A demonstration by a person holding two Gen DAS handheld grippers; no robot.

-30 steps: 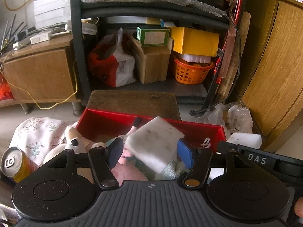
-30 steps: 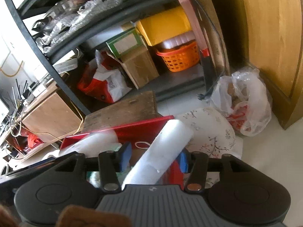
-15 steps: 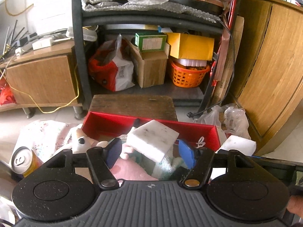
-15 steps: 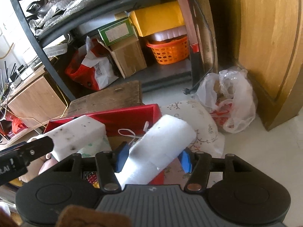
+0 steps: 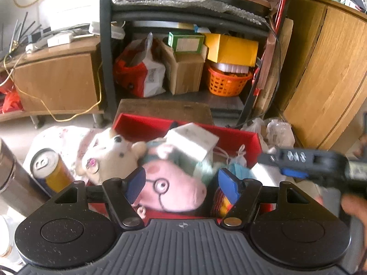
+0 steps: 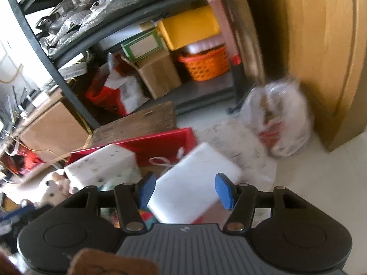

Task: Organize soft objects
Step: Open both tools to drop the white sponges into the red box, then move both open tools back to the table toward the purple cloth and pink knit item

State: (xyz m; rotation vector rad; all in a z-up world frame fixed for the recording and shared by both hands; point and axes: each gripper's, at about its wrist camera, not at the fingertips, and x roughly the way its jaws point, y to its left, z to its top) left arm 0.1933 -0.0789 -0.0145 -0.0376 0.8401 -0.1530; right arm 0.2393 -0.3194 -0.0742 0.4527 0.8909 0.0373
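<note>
Landmark: red box (image 5: 236,135), open-topped, on the floor in front of the black shelf rack (image 5: 105,52).

1. Your left gripper (image 5: 182,184): blue pads spread wide, holding nothing. It hangs over the near part of the red box, with the pink pig plush (image 5: 176,191) showing between the pads, apart from both.
2. Speckled white sponge block (image 5: 191,142): lies tilted inside the red box, on top of the pig plush and some pale green cloth. In the right wrist view it is the speckled block (image 6: 101,167) at the left end of the box.
3. White bear plush (image 5: 107,154): leans against the left outer side of the red box, on a floral cloth (image 5: 66,137).
4. Drink can (image 5: 49,169): upright, left of the bear plush, well outside the red box.
5. Your right gripper (image 6: 183,189): pads apart, with a plain white foam block (image 6: 195,183) lying tilted between them. The left pad sits at the block's edge; the right pad shows a gap. You cannot tell from this blurred view whether the block is still gripped. It sits over the right end of the red box.
6. Clear plastic bag (image 6: 279,123): on the floor, right of the red box, against the wooden cabinet (image 6: 321,57).
</note>
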